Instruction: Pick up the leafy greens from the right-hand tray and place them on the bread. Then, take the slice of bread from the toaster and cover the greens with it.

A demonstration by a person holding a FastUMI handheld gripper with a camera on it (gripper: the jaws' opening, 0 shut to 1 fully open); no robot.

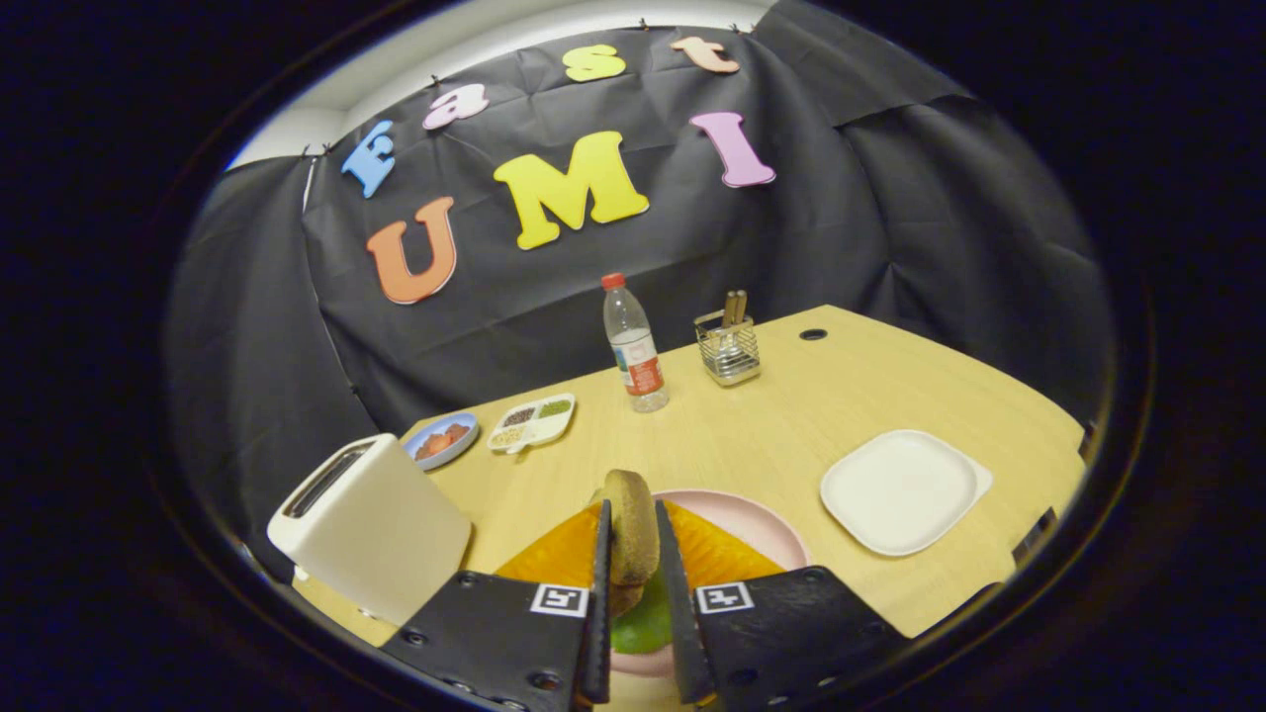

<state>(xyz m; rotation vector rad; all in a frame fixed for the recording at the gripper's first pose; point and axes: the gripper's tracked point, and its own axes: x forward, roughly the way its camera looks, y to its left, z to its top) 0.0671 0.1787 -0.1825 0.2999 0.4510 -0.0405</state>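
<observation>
toaster (pixel 371 524) sitting near-left on the table (pixel 781 435), white, tilted in the fisheye; slot showing dark, can't tell what's inside it. Its near lower corner is getting cut off by the left finger body. Far-left of it, a small blue dish (pixel 442 439) holding something orange-red, too small to identify, and just right of that a white divided tray (pixel 532 423) with grainy fills, green in one compartment, contents not resolvable. gripper (pixel 630 564) sitting near-centre, jaws pinching the slice of bread (pixel 633 529) edge-on, both fingers pressing its brown sides, slice standing upright between them and poking out beyond the tips. Directly under it: leafy greens (pixel 643 623) showing as a green patch in the gap between the fingers, mostly hidden by the finger bodies; an orange ridged layer (pixel 712 554) spreading either side of the fingers, can't tell exactly what it is; all of it lying on a pink plate (pixel 752 519) whose near half is being covered by the gripper. Farther back, centre: clear water bottle (pixel 634 346) with red cap standing upright, and right of it a wire holder (pixel 728 348) with two sticks in it. Right: white square tray (pixel 902 489) lying flat on the light wood table, well apart from the pink plate. Black cloth wall hanging behind the table's far edge.
</observation>
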